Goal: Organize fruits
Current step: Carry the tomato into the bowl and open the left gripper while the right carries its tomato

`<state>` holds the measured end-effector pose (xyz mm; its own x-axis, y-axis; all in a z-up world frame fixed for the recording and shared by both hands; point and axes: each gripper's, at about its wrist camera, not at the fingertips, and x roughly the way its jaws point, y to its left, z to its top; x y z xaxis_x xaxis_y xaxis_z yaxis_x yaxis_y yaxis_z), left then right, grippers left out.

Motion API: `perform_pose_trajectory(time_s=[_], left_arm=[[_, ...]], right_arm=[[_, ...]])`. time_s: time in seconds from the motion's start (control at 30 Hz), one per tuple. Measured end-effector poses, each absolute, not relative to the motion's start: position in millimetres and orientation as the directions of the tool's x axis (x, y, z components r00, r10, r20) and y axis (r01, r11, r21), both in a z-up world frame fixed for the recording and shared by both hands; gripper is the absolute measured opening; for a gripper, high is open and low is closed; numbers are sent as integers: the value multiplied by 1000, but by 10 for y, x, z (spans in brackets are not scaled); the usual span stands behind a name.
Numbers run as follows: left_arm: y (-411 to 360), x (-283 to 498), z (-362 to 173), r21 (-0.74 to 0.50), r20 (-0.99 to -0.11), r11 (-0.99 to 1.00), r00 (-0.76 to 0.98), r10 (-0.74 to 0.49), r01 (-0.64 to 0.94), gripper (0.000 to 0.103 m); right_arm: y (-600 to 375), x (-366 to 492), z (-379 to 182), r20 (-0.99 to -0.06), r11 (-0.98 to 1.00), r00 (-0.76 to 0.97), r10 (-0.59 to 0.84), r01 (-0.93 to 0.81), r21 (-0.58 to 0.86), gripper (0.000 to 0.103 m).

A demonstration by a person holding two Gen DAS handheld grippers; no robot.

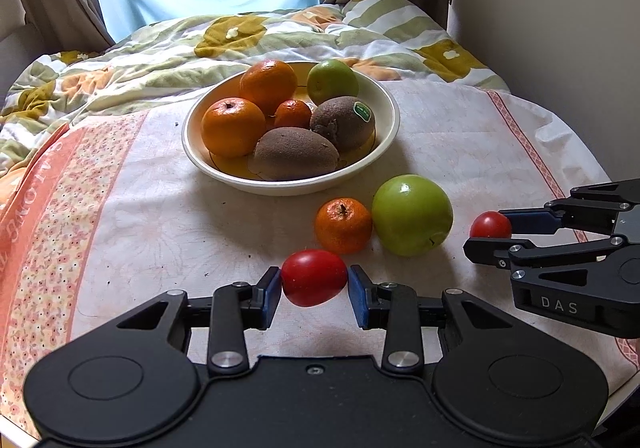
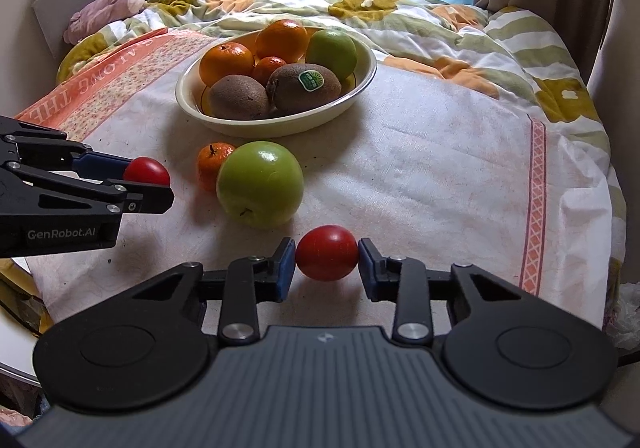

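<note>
Now both claws hold fruit, the left claw (image 1: 314,284) closed on a red tomato (image 1: 314,277) and the right claw (image 2: 327,260) on another tomato (image 2: 327,252), likely bound next for the bowl (image 1: 390,136) at twelve o'clock.

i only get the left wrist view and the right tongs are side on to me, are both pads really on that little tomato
observer: yes. In the right wrist view the right tongs have one blue pad on each side of the red tomato, and both pads touch it.
operator: ok, anything out past my left edge
observer: a pink cloth bundle lies by the wall, at the far left corner of the quilt, beyond the bowl.
operator: and right of the right tongs
observer: something white and crinkled sits just off the cloth's edge there. I cannot tell what it is.
</note>
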<state>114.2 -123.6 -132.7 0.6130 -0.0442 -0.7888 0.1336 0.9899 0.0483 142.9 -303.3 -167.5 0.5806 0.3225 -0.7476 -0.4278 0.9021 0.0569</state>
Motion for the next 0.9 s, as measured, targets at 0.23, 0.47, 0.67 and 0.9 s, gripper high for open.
perform_pose_trajectory(time_s=[0.23, 0.47, 0.67, 0.9], left_arm=[[-1167, 1078, -1089, 39, -766, 993, 642, -42, 112, 40], [-1047, 1038, -732, 35, -730, 995, 682, -41, 98, 40], [-879, 1142, -439, 32, -696, 995, 717, -45, 93, 40], [-626, 1415, -214, 32, -671, 992, 738, -66, 118, 40]], right_arm=[[-3045, 1377, -1469, -737, 906, 593, 325, -419, 62, 49], [-3045, 1369, -1123, -716, 919, 617, 326, -383, 88, 49], [-2936, 1450, -814, -693, 923, 643, 327, -375, 89, 49], [-2695, 1638, -494, -664, 934, 677, 319, -345, 97, 49]])
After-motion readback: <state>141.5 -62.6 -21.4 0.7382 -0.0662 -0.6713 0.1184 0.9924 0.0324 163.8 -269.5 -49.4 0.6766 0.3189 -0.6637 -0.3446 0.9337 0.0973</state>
